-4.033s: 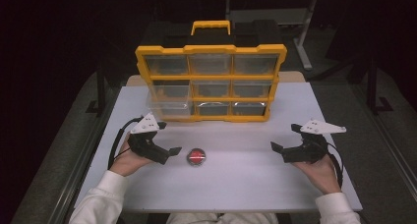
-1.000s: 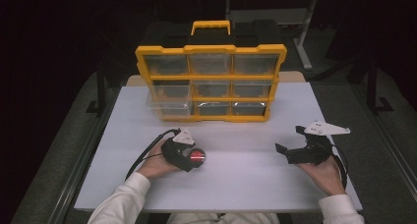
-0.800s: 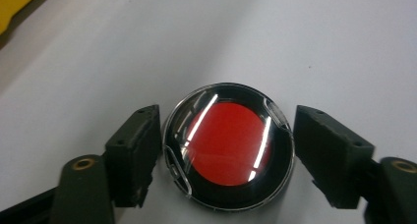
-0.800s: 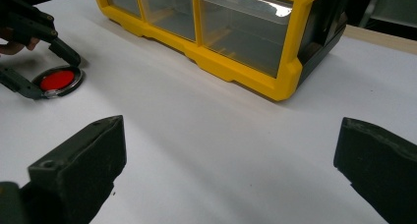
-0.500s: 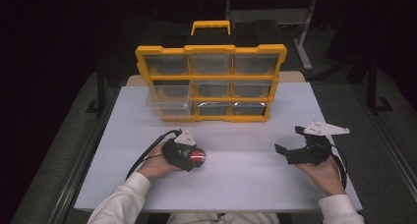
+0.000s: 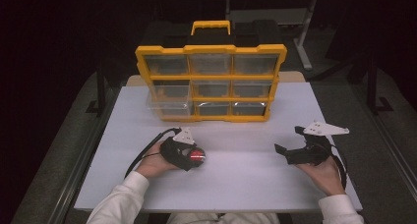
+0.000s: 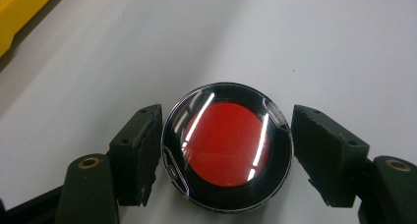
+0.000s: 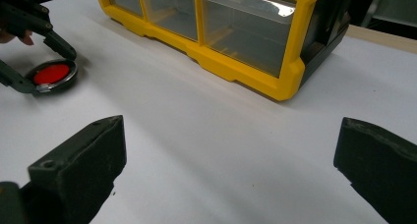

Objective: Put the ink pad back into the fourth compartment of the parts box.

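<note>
Nearest the viewer: two white sleeves entering from the bottom edge, one hand on each tool.

Left tool: low over the tabletop, near its left-centre. Jaws brought together onto the round red-centred disc, a black-rimmed part under a glossy clear face; just closed, with the disc between them. In the left gripper view, left pad against the rim, right pad at or just off the opposite rim; clamped on the disc. Disc flat on the tabletop, well in front of the organizer's lower left corner. Cable looping back from the tool toward the left wrist.

Right tool: near the right edge of the tabletop, held in the right hand, grey three-cornered plate on top. Jaws wide apart, with bare surface between them in the right gripper view. Well apart from the disc.

Surface: flat white tabletop, matte, lightly speckled, with faint shadows under both tools. Plain wooden edge visible behind the white sheet at the far side.

Farther back: yellow-framed organizer upright at the far centre, with three rows of three clear drawers, a black body and a yellow carry handle on top. Left drawer in the middle row pulled partly forward.

Beyond: dark room, grey floor on both sides, black metal stands left and right, pale frame legs at the upper right.
</note>
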`<state>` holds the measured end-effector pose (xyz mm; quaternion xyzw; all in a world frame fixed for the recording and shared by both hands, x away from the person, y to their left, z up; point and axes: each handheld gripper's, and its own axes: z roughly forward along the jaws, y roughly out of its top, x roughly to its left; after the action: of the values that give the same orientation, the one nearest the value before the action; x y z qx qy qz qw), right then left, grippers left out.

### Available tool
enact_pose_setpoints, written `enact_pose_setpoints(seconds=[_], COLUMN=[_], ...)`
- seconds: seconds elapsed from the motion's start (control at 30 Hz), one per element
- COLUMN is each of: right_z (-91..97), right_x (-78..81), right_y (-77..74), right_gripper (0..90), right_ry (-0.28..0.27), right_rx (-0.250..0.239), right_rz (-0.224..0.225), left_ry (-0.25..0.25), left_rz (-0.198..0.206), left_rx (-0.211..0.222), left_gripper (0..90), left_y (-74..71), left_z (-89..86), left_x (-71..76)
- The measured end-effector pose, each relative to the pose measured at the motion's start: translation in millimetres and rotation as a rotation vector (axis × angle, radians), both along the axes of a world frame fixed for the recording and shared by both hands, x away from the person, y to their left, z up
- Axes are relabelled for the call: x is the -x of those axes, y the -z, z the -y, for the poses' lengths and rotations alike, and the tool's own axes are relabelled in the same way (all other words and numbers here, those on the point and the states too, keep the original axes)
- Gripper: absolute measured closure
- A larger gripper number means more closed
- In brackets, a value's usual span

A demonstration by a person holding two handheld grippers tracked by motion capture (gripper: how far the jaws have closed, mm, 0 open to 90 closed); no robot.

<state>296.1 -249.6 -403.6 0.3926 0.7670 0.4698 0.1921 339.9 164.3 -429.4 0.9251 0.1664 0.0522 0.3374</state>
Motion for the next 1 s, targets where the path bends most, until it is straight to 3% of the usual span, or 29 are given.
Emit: enact_pose_setpoints(seconds=[0.37,0.57,1.0], right_z=[0.7,-0.5,-0.5], right_x=[0.0,-0.1,-0.2], right_y=[-0.3,0.1,0.1], right_gripper=[0.0,0.0,0.0], right_ry=[0.0,-0.006,-0.007], right_rx=[0.002,0.004,0.004], right_rz=[0.0,0.0,-0.002], left_ry=[0.017,0.015,0.023], left_rz=[0.003,-0.013,-0.009], left_rx=[0.02,0.032,0.058], left_gripper=[29.7,29.7,29.7], left_y=[-11.5,-17.6,-34.6], left_z=[-0.2,-5.5,-16.0], left_x=[3.3,5.0,12.4])
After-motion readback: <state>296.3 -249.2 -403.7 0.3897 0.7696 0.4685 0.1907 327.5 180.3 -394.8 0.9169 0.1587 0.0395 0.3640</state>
